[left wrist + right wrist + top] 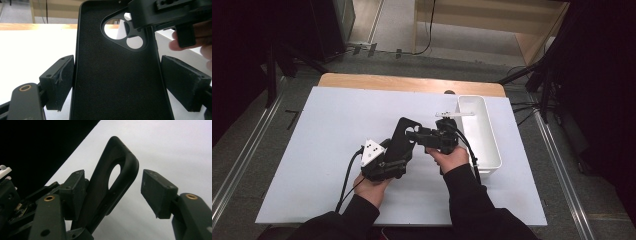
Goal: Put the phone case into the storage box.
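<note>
1. While the left claw (393,150) clamped the black phone case (401,141) by its long edges above the table (332,130), the right claw (418,134) straddled its camera end, one pad touching, not yet gripping.
2. Bare table lay left of both hands.
3. A white bin (492,145) stood just right, its contents unclear.

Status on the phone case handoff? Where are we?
Done: the black phone case is off the table, clamped across its width by the left gripper. In hand: the right gripper brackets the case's camera-cutout end, one pad touching, the other still clear. Left: closing that grip; the white bin has no case in it.
</note>
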### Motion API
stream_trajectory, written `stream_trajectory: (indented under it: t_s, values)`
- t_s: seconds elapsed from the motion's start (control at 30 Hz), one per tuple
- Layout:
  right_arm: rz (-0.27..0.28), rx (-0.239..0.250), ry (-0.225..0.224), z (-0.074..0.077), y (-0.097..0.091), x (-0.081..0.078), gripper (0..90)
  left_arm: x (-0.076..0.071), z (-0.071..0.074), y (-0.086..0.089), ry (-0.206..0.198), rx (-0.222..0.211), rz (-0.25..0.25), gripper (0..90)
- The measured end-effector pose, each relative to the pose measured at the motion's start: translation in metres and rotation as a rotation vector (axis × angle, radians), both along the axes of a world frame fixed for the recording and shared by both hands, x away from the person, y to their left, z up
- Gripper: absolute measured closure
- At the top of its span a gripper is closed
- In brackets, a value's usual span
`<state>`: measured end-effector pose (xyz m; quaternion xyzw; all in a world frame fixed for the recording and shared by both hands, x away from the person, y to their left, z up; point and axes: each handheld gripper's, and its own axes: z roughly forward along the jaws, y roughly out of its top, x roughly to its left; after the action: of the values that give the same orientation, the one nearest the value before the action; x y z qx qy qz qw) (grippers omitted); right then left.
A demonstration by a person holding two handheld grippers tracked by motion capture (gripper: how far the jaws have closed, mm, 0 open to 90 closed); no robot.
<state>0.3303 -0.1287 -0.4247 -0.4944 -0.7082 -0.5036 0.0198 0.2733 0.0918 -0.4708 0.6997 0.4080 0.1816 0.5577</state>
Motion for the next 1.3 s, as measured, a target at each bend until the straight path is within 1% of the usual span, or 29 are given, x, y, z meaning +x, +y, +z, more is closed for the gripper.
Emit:
stream_trajectory:
  t_s: [0.07, 0.17, 0.23, 0.4, 0.53, 0.57, 0.63, 0.73, 0.77, 0.8, 0.83, 0.87, 0.93, 1.0, 1.13, 1.2, 1.3]
  values:
    - [-0.001, 0.014, 0.011, -0.002, 0.0, 0.002, 39.8, 0.0, 0.0, -0.001, -0.005, -0.001, 0.001, 14.3]
    - [-0.004, 0.067, 0.073, -0.004, 0.0, 0.006, 45.7, 0.0, -0.001, -0.002, -0.005, -0.005, 0.004, 14.3]
    - [-0.017, 0.084, 0.099, -0.006, -0.001, 0.009, 48.8, -0.001, -0.002, -0.003, -0.005, -0.003, 0.002, 14.3]
    - [-0.034, 0.073, 0.095, -0.007, -0.001, 0.009, 57.4, -0.002, -0.003, -0.004, -0.005, 0.003, 0.0, 14.3]
    - [-0.045, 0.079, 0.104, -0.006, -0.002, 0.008, 65.5, -0.003, -0.004, -0.005, -0.01, 0.003, -0.001, 14.3]
    - [-0.048, 0.079, 0.1, -0.006, -0.002, 0.008, 67.1, -0.003, -0.004, -0.006, -0.012, 0.002, -0.001, 14.2]
    - [-0.048, 0.1, 0.109, -0.004, -0.003, 0.007, 68.6, -0.004, -0.004, -0.005, -0.021, -0.011, -0.004, 14.1]
    - [-0.048, 0.128, 0.124, -0.002, -0.005, 0.007, 70.5, -0.005, -0.004, -0.006, -0.033, -0.013, -0.005, 14.1]
    - [-0.048, 0.13, 0.12, -0.002, -0.005, 0.007, 70.9, -0.005, -0.004, -0.006, -0.034, -0.013, -0.006, 14.1]
    - [-0.049, 0.134, 0.127, -0.001, -0.004, 0.006, 71.4, -0.005, -0.004, -0.006, -0.035, -0.014, -0.005, 14.0]
    - [-0.052, 0.131, 0.122, 0.0, -0.004, 0.006, 71.9, -0.006, -0.004, -0.006, -0.034, -0.013, -0.004, 14.0]
    - [-0.052, 0.134, 0.127, 0.001, -0.004, 0.005, 72.2, -0.006, -0.004, -0.006, -0.036, -0.008, -0.005, 13.9]
    - [-0.044, 0.141, 0.124, 0.001, -0.003, 0.005, 72.9, -0.006, -0.004, -0.006, -0.032, -0.008, -0.007, 13.7]
    - [-0.039, 0.159, 0.133, 0.002, -0.004, 0.004, 73.5, -0.006, -0.004, -0.005, -0.036, -0.012, -0.01, 13.5]
    - [-0.034, 0.154, 0.117, 0.007, -0.002, 0.002, 74.1, -0.006, -0.002, -0.006, -0.04, -0.019, -0.01, 13.1]
    - [-0.029, 0.156, 0.116, 0.009, -0.001, 0.002, 74.3, -0.005, -0.002, -0.005, -0.042, -0.018, -0.015, 12.9]
    - [-0.026, 0.156, 0.119, 0.01, -0.001, 0.001, 74.3, -0.004, -0.001, -0.004, -0.026, -0.029, -0.033, 12.6]
